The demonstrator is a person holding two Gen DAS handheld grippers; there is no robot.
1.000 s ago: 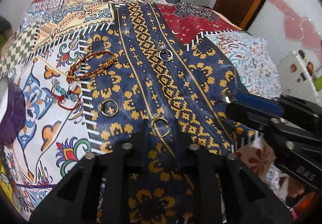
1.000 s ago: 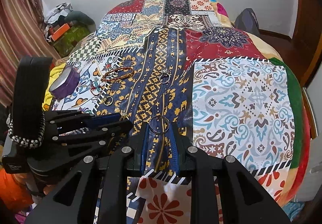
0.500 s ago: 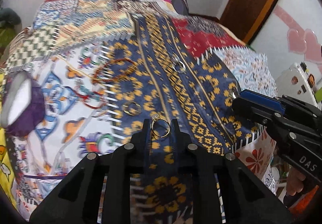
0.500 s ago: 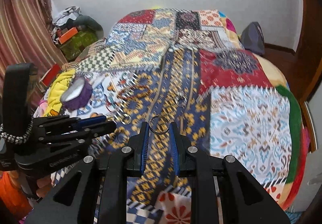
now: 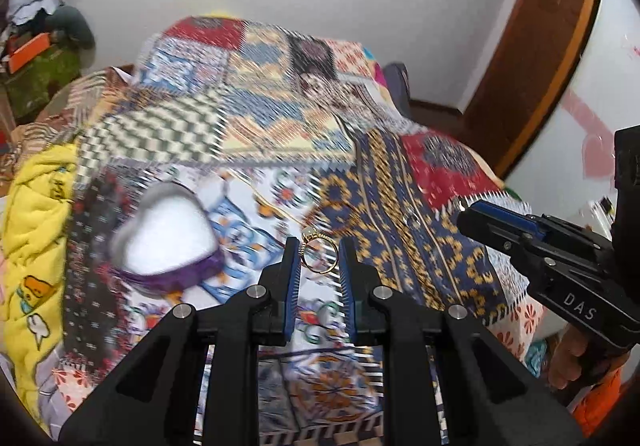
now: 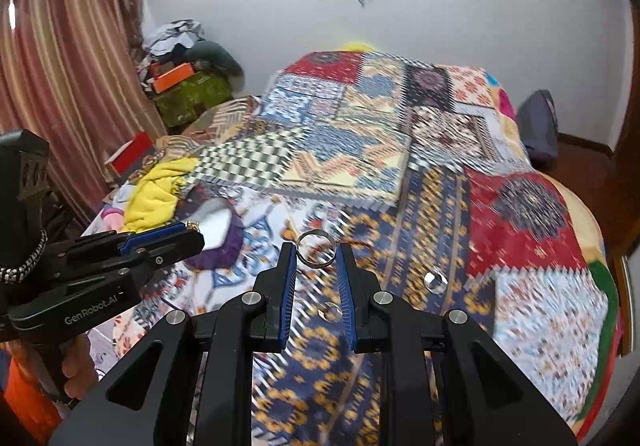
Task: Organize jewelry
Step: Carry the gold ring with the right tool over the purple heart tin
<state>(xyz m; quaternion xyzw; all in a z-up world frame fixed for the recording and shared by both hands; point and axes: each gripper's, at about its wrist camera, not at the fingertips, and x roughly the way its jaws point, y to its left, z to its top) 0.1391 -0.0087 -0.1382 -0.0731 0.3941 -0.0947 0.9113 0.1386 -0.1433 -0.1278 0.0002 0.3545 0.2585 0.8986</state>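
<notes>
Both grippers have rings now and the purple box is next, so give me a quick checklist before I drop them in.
1. Gold ring clamped in left gripper: ok.
2. Silver ring clamped in right gripper: ok.
3. Purple box open, white lining showing: ok.
4. Left gripper over the box: not ok, box sits to its left.
5. Right gripper over the box: not ok, box lies left of it.
6. Rings left on the quilt: cannot tell, blurred.
</notes>
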